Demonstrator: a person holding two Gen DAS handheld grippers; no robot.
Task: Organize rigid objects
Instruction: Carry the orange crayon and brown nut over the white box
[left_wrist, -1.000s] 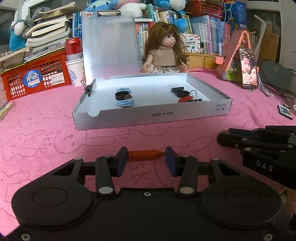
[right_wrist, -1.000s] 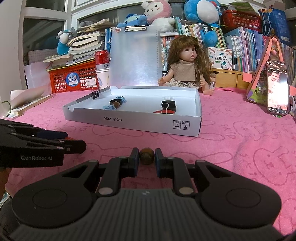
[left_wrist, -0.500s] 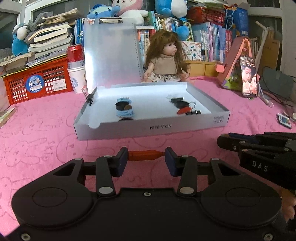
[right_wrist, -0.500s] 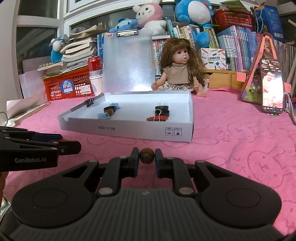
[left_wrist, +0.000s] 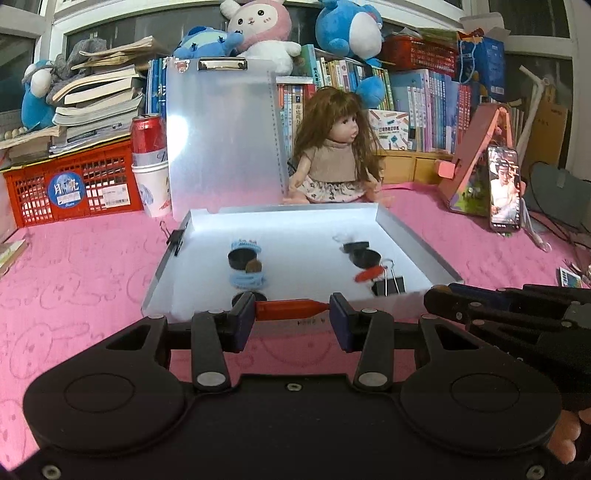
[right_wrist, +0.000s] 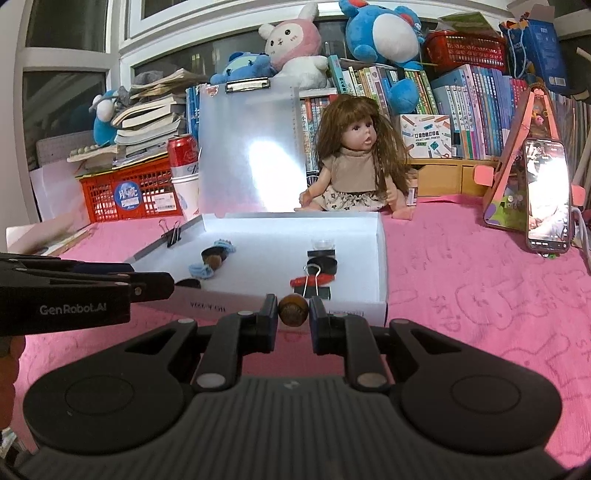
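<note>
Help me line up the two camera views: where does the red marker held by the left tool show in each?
Left wrist: red marker at lower centre, crosswise between the left tool's fingers, before the white box.
Right wrist: marker hidden; the left tool enters from the left edge.
Shared landmark: the doll behind the box.

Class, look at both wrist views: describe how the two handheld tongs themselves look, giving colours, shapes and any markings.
Both are matte black. The left tongs have dark blue pads and a smooth body with two round discs. The right tongs have a ribbed body, also with two discs. White lettering reads GenRobot.AI on the left unit's side and, on the right unit's, something like DAS.
</note>
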